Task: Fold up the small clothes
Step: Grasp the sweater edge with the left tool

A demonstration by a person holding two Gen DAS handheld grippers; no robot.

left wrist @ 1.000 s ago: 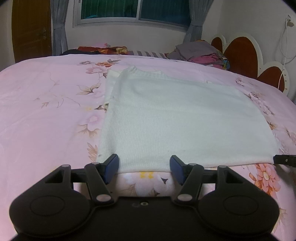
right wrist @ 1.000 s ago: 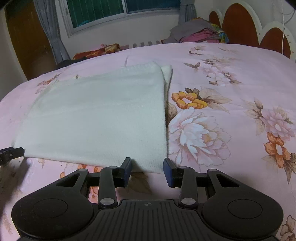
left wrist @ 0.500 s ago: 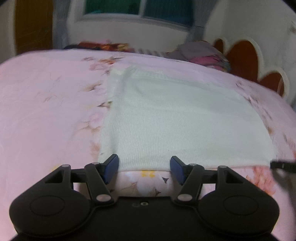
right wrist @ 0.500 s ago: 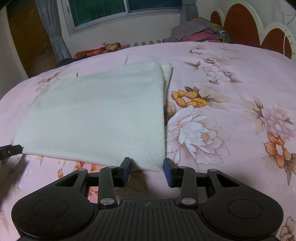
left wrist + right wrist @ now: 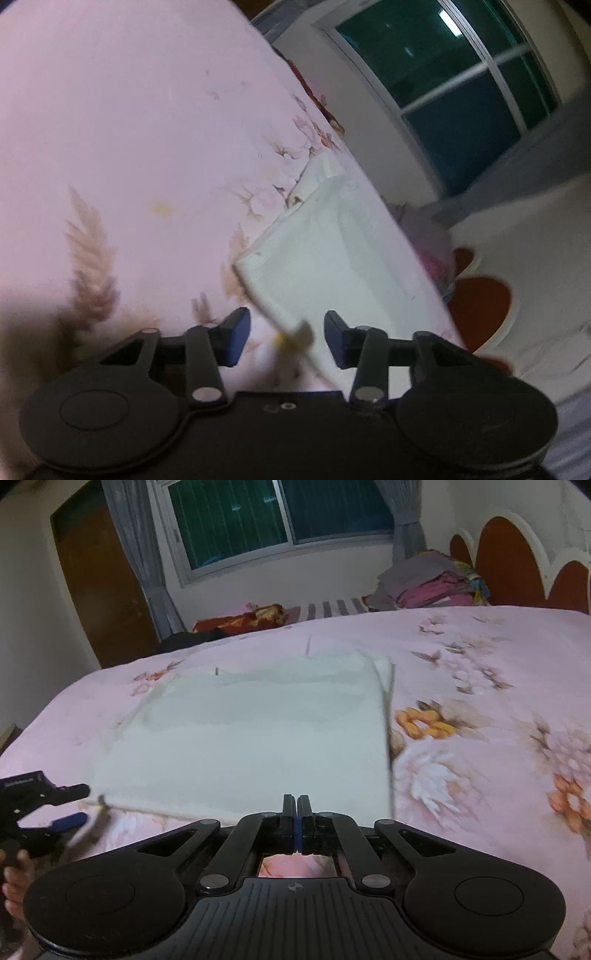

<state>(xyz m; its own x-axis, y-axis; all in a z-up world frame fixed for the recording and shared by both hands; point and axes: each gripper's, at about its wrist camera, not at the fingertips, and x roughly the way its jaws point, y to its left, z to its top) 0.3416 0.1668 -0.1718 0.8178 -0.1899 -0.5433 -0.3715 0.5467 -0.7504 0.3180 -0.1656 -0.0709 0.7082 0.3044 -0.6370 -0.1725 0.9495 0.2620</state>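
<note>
A white knitted garment (image 5: 258, 738) lies folded flat on the pink flowered bedsheet (image 5: 480, 664). My right gripper (image 5: 297, 808) is shut on its near hem, close to the right corner, and the right edge there lifts slightly off the sheet. In the left wrist view the garment (image 5: 332, 266) runs up and to the right, because the camera is rolled. The near hem crosses between the blue pads of my left gripper (image 5: 286, 338). Its jaws are closing, with gaps still showing on both sides of the cloth. The right wrist view shows the left gripper (image 5: 79, 805) at the near left corner.
A pile of folded clothes (image 5: 432, 579) sits at the far right of the bed by the red headboard (image 5: 509, 561). Red fabric (image 5: 240, 620) lies along the far edge below the window (image 5: 277, 517). A person's hand (image 5: 13, 871) holds the left gripper.
The left gripper has rolled sharply, moved in over the near hem, and its jaws have narrowed. The right gripper has shut on the hem and risen a little, lifting the edge.
</note>
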